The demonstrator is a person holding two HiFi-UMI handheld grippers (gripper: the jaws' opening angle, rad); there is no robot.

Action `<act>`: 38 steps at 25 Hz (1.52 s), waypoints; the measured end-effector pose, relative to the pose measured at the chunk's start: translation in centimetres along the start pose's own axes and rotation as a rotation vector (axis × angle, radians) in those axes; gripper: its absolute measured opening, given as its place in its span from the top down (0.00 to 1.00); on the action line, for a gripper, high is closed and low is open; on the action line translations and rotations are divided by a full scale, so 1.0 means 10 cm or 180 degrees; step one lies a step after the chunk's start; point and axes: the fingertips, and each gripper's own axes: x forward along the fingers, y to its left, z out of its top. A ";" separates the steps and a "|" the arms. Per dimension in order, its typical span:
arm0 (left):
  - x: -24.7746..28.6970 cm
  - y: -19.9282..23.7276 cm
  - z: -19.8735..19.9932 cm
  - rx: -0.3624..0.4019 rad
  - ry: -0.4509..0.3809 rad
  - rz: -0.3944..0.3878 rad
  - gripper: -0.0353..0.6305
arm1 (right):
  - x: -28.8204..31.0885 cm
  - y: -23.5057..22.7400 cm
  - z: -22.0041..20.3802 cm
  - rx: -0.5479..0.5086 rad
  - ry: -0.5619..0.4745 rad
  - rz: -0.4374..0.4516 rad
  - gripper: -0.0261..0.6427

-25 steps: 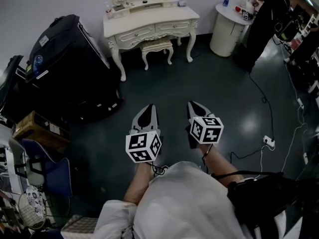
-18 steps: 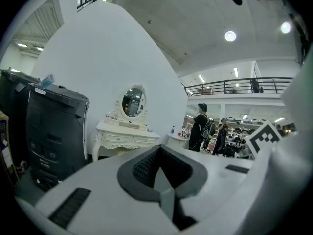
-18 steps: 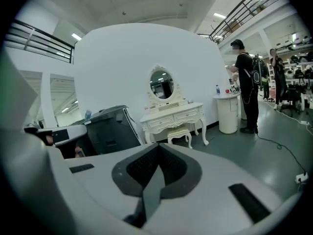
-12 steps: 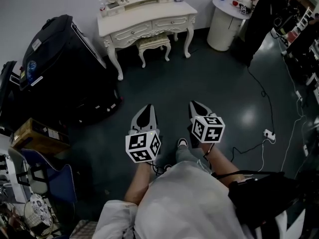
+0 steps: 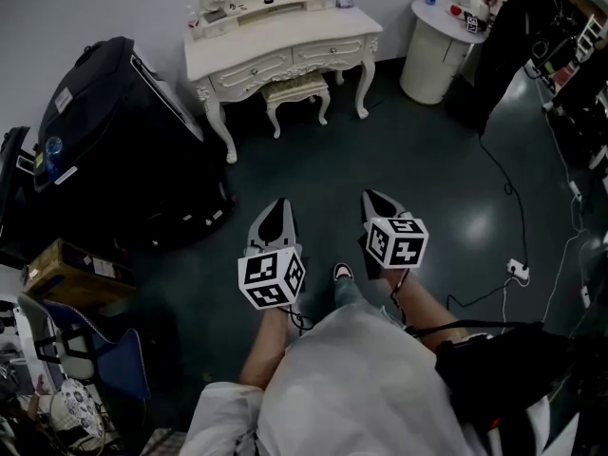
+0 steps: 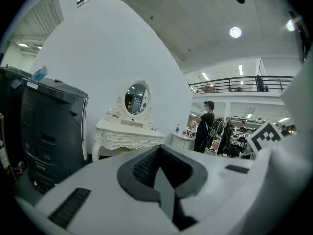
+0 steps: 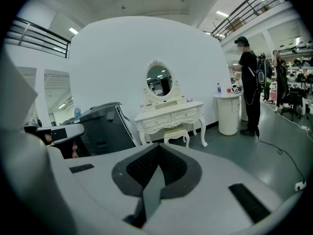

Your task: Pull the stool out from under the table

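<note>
A cream stool (image 5: 296,93) stands tucked under the white dressing table (image 5: 280,46) against the far wall. From the right gripper view the stool (image 7: 177,134) shows between the legs of the table (image 7: 171,117). In the left gripper view only the table (image 6: 128,134) shows, the stool hidden. My left gripper (image 5: 276,214) and right gripper (image 5: 374,200) are both shut and hold nothing. They hang side by side over the dark floor, well short of the stool.
A large black machine (image 5: 114,131) stands left of the table. A white round cabinet (image 5: 437,50) is at its right, with a person in black (image 5: 508,46) beside it. Cables and a power strip (image 5: 516,270) lie on the floor at right. Boxes and a chair (image 5: 81,350) crowd the left.
The view has shifted slightly; the table and stool sit a little lower in the head view than half a second ago. A shoe now shows between the grippers. Both grippers stay shut.
</note>
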 end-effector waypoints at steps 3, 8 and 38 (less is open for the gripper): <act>0.28 0.07 0.09 -0.0014 -0.0017 0.0050 0.94 | 0.24 -0.09 0.18 -0.0033 0.0012 0.0046 0.96; 0.82 0.09 0.26 0.0007 -0.0056 0.0090 0.94 | 0.65 -0.38 0.53 -0.0062 0.0005 0.0070 0.96; 2.63 0.29 0.10 -0.0091 0.0286 0.0242 0.94 | 2.09 -1.52 0.96 0.0026 0.0365 0.0056 0.96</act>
